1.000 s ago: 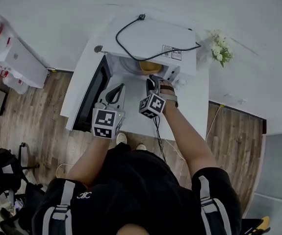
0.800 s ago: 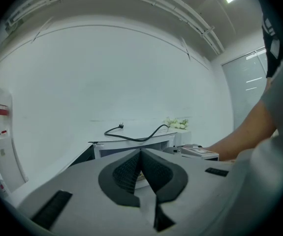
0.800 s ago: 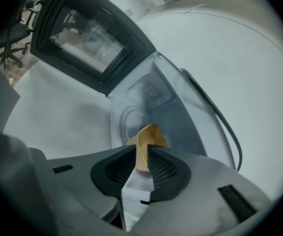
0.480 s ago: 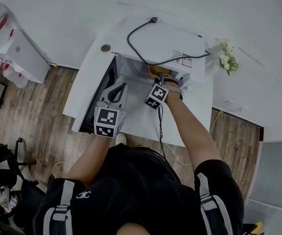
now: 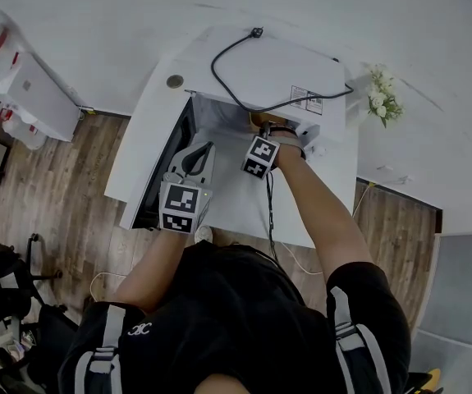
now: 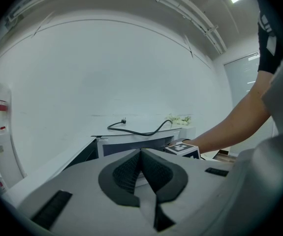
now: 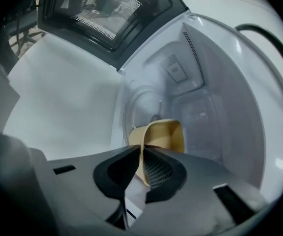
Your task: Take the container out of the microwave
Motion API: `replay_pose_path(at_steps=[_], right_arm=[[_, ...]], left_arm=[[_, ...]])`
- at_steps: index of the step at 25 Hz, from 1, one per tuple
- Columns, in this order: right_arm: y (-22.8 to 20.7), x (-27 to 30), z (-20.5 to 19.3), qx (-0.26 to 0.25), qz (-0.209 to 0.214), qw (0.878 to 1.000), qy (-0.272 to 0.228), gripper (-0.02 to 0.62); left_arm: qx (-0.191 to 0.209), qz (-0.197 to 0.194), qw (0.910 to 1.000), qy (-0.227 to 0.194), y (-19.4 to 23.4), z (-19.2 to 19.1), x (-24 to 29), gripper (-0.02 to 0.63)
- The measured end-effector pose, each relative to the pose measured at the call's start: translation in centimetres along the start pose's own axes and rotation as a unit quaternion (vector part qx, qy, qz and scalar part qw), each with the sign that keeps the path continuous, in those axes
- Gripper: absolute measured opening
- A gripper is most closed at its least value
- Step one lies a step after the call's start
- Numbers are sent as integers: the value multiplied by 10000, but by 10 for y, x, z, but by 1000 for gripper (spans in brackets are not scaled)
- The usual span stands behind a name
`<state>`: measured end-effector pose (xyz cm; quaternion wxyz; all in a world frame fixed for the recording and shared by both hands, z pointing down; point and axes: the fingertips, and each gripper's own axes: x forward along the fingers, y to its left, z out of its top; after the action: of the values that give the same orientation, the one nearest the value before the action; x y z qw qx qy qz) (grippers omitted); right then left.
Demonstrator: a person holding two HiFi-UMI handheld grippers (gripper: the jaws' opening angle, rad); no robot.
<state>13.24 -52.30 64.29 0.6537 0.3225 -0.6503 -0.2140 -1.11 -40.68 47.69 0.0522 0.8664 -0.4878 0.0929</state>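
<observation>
The white microwave [image 5: 301,68] stands on a white table [image 5: 231,199] with its door [image 5: 163,175] swung open to the left. A tan container [image 7: 167,133] sits inside the cavity, its rim just showing [image 5: 258,120] under the top edge in the head view. My right gripper [image 7: 142,154] reaches into the cavity, and its jaws are closing with the container's near wall pinched between the pads. My left gripper [image 5: 200,151] hovers in front of the open door with its jaws together and nothing in them [image 6: 141,154].
A black power cable [image 5: 240,64] lies coiled on the microwave's top. A small round object [image 5: 174,81] rests on the table's far left corner. White flowers [image 5: 381,97] stand to the right. A white cabinet [image 5: 30,97] is on the wooden floor to the left.
My right gripper has pushed further in and down into the microwave and its jaws have come together on the container's wall. The left gripper has edged slightly forward.
</observation>
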Motion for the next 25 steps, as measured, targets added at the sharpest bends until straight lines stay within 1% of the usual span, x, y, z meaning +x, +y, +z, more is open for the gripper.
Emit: replay_pose_path(at_steps=[9, 12, 15, 20, 25], right_arm=[[9, -14, 1, 328, 435, 9984, -154, 26], [13, -21, 0, 476, 629, 9967, -196, 25], [14, -30, 3, 545, 722, 9953, -349, 23], [23, -49, 16, 473, 1013, 9915, -662, 21], [30, -72, 30, 142, 1025, 9901, -944, 19]], left_arm=[[10, -100, 9999, 3, -11, 1, 3, 12], [-9, -83, 10000, 24, -14, 1, 4, 12], [-34, -56, 10000, 50, -16, -1, 4, 12], [-69, -4, 9999, 81, -17, -4, 2, 12], [-131, 78, 9998, 120, -14, -9, 1, 12]])
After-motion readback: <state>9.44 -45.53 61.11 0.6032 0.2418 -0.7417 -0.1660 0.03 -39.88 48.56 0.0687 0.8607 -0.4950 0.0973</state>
